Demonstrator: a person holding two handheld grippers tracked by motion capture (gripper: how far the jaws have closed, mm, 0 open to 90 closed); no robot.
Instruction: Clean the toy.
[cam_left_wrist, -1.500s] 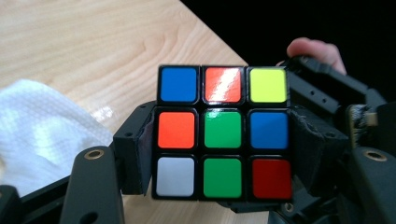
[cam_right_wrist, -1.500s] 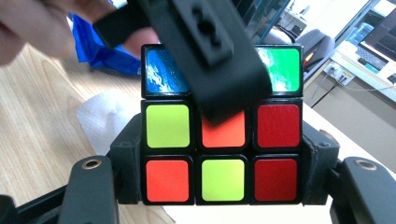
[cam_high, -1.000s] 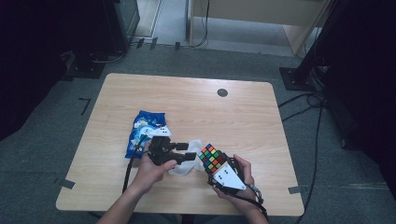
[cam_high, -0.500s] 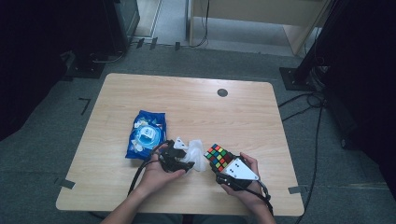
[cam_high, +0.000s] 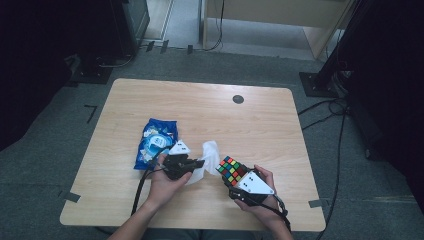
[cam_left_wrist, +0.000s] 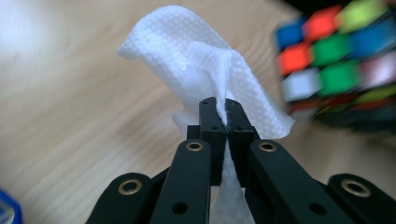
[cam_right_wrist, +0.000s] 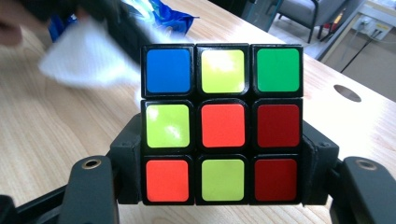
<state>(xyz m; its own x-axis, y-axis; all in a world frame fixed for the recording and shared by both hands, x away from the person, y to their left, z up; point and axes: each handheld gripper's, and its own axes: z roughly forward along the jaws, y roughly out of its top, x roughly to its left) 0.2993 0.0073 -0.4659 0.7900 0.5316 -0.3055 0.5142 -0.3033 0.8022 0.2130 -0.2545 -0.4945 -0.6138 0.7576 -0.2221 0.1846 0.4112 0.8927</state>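
Left gripper view: black fingers (cam_left_wrist: 223, 114), which have just been closing, pinch a white embossed wipe (cam_left_wrist: 205, 60) above the wood-grain table (cam_left_wrist: 70, 116). Right fingers (cam_right_wrist: 223, 182) clamp a glossy colour-tiled puzzle cube (cam_right_wrist: 223, 123) by its sides. A crinkled blue wipe packet (cam_high: 156, 142) lies beside them; its print is unreadable.

Blue wipes pack (cam_high: 156, 142) on wooden table (cam_high: 260, 125); maybe crumpled.

White crumpled wipe (cam_left_wrist: 205, 70) held above table, beside scrambled puzzle cube (cam_right_wrist: 223, 123), gripped upright.
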